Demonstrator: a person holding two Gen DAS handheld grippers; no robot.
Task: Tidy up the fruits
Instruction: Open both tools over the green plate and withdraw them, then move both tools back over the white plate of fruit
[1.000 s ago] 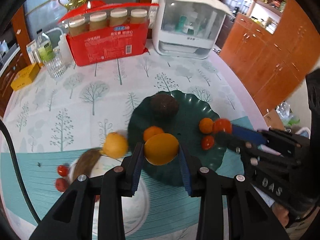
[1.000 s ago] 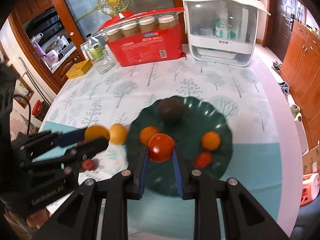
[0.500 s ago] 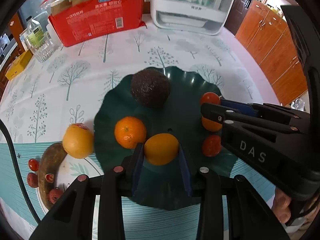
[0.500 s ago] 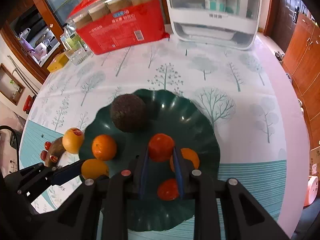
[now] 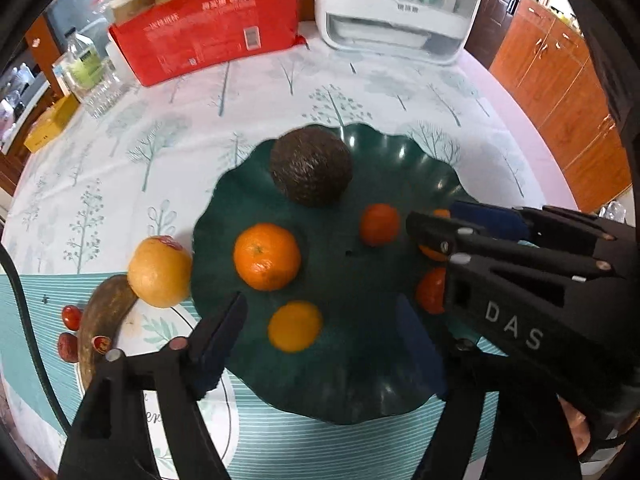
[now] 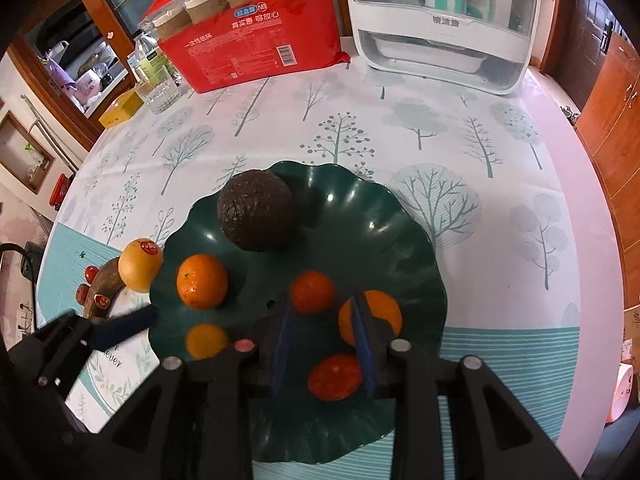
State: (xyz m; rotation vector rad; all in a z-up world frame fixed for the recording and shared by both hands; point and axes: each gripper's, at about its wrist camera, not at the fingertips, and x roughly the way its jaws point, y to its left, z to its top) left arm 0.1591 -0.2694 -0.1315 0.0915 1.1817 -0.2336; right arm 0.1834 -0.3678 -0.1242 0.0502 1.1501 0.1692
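Observation:
A dark green wavy plate (image 5: 400,392) (image 6: 400,232) holds an avocado (image 5: 312,168) (image 6: 256,212), a big orange (image 5: 267,256) (image 6: 202,286) and smaller fruits. My left gripper (image 5: 320,312) is opening wide around a small yellow-orange fruit (image 5: 295,326) (image 6: 206,340) that lies on the plate, pads off it. My right gripper (image 6: 322,304) (image 5: 434,214) is opening too. A red-orange fruit (image 6: 312,292) (image 5: 380,224) rests at its tips, with a gap on the right. An orange (image 6: 380,312) sits behind its right finger and a red tomato (image 6: 335,376) lies below the jaws.
Left of the green plate, a white plate (image 5: 160,332) carries a pale stickered fruit (image 5: 160,272), a brown banana (image 5: 100,320) and small red fruits (image 5: 70,316). A red pack of cups (image 6: 256,40), a white appliance (image 6: 440,32), a glass (image 6: 160,92) and a yellow box (image 6: 120,110) stand at the back.
Both grippers came down over the green plate and opened. The yellow-orange fruit and the red-orange fruit, held before, now lie loose on the plate.

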